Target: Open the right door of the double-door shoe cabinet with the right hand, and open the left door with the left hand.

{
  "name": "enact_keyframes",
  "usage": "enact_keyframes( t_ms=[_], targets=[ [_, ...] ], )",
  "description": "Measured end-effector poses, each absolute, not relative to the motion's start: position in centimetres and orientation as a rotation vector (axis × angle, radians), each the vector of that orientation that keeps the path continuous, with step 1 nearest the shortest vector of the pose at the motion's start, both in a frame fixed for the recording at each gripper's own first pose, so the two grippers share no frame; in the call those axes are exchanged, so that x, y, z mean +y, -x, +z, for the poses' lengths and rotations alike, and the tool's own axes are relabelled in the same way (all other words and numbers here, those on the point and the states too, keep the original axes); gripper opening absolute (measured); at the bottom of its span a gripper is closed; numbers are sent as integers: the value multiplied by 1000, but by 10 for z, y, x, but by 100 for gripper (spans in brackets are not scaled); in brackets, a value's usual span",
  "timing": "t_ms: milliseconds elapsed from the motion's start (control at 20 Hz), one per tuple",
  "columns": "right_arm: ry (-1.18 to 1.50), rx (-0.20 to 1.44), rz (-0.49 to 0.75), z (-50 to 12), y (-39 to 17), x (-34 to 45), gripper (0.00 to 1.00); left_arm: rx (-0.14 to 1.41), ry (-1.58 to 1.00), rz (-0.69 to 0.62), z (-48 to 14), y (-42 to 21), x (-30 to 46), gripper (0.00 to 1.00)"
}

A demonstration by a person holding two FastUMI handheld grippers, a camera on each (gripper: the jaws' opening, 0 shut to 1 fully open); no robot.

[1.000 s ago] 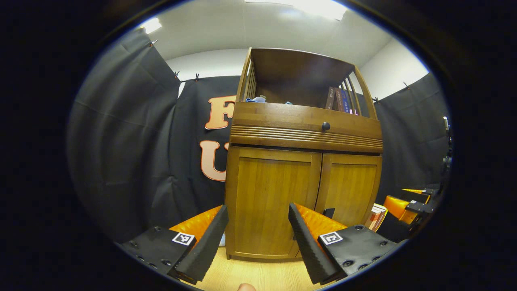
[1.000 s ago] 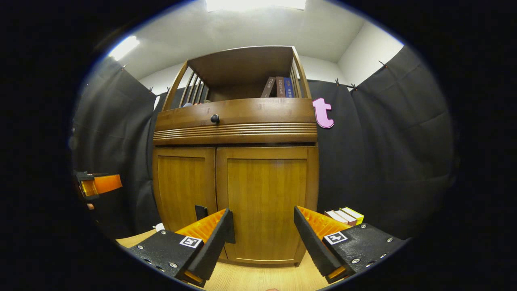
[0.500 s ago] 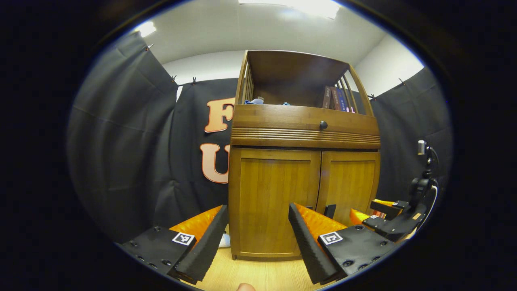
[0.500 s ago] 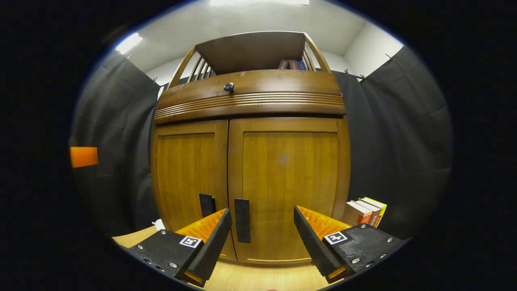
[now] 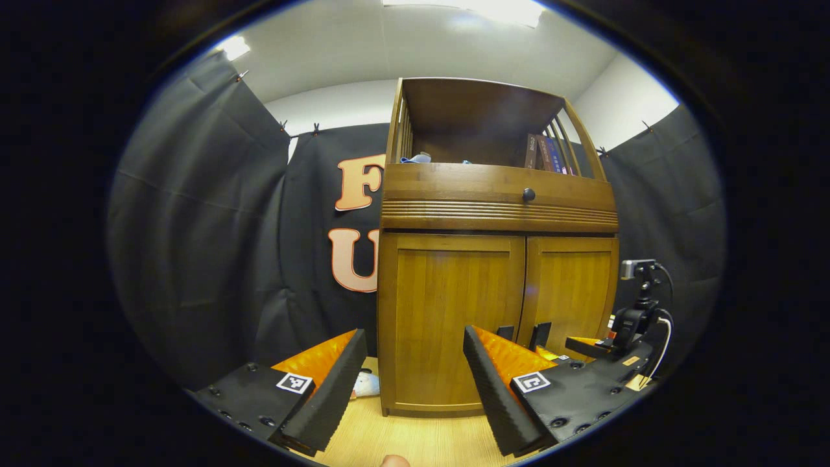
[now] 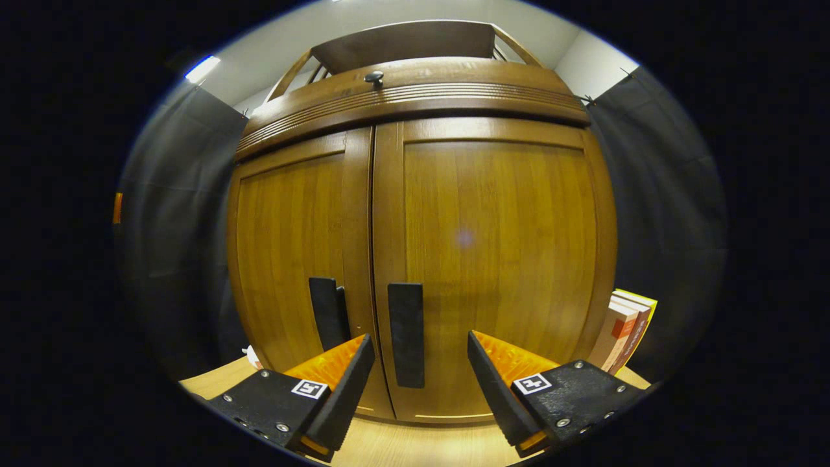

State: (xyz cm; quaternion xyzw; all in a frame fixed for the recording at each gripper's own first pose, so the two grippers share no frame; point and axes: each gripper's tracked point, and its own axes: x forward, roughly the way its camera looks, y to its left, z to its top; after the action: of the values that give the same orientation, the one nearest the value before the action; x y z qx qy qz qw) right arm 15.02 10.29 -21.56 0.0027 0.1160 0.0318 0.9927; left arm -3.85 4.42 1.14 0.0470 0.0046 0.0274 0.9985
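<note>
Fingers spread wide on right gripper (image 6: pixel 418 383), holding nothing, right door's handle (image 6: pixel 406 334) lined up between them at 12 o'clock. Left gripper (image 5: pixel 412 379) equally wide, farther back, empty. Beyond, shoe cabinet (image 5: pixel 496 207), both doors shut. Right door (image 6: pixel 493 259): stiff wood, probably hinged outboard; pinch the vertical bar handle. Left handle (image 6: pixel 326 313) at 11 o'clock.

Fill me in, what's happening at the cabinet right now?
A person is bringing two handheld grippers up to a wooden shoe cabinet whose two doors are both shut. The right gripper is open and close to the right door, its fingers on either side of that door's dark handle without pressing on it. The left gripper is open too, farther back, facing the left door. The left door's handle is untouched.
</note>
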Motion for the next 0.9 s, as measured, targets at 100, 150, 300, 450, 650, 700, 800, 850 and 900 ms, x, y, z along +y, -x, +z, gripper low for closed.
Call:
enact_keyframes(
  t_ms=[100,150,300,450,650,700,800,850,900],
  targets=[
    [-16,253,59,-227,-160,107,81,12,-99,55,9,40,46,94],
    [-19,258,58,-232,-165,109,77,12,-101,56,8,41,48,94],
    [-25,260,56,-239,-177,111,71,17,-101,54,5,39,48,94],
    [-42,267,56,-245,-186,113,55,26,-102,42,2,36,45,97],
    [-49,270,57,-248,-191,113,36,44,-105,32,-1,32,40,99],
    [-50,269,59,-247,-190,112,33,44,-107,34,-1,31,39,96],
    [-52,274,63,-248,-189,112,36,46,-104,34,-1,31,38,94],
    [-53,278,64,-249,-189,112,34,47,-99,30,-2,32,36,94],
    [-56,280,64,-249,-187,113,39,48,-97,28,-1,33,35,94]
  ],
)
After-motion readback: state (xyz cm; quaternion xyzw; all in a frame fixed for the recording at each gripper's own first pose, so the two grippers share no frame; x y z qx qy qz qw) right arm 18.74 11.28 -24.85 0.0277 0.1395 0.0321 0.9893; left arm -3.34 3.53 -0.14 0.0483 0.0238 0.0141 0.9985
